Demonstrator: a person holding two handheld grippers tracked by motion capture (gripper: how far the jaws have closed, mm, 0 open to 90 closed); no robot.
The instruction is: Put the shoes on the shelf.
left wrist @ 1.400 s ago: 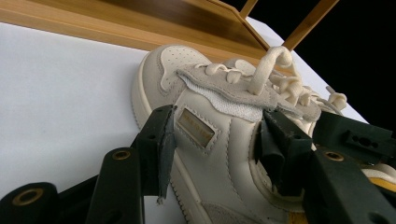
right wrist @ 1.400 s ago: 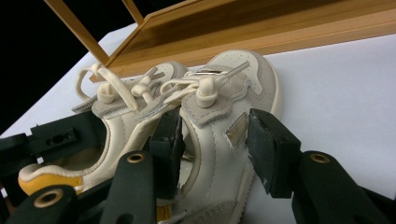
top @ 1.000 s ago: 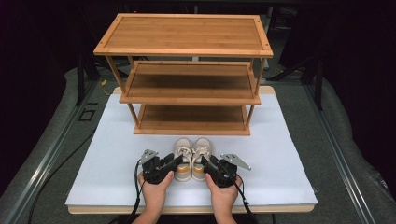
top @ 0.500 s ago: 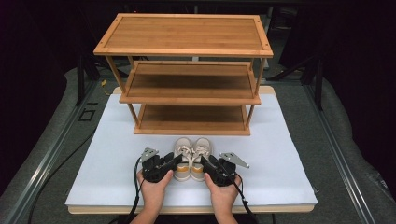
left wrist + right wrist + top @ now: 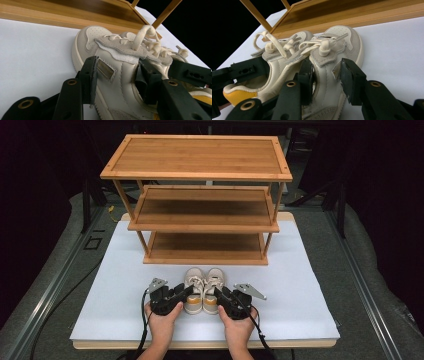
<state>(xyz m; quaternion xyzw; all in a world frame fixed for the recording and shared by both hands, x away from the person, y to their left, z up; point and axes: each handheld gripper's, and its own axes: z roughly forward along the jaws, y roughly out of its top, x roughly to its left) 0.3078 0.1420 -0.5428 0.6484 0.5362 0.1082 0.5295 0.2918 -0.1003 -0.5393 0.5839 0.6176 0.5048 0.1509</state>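
Observation:
Two cream sneakers stand side by side, toes toward the rack, on the white board. My left gripper grips the left shoe by its outer side wall, with one jaw outside and one inside the opening. My right gripper holds the right shoe the same way. Both pairs of jaws have just been closing, and their pads press on the shoe walls. The left shoe with its yellow heel lining lies beside the right one.
A three-shelf bamboo shoe rack stands just behind the shoes, its lowest shelf close to the toes. The board has bare white surface on both sides of the hands. Dark floor with metal rails surrounds the table.
Both pairs of jaws have drawn slightly closer around the shoe walls. Hands, shoes and rack stay where they were.

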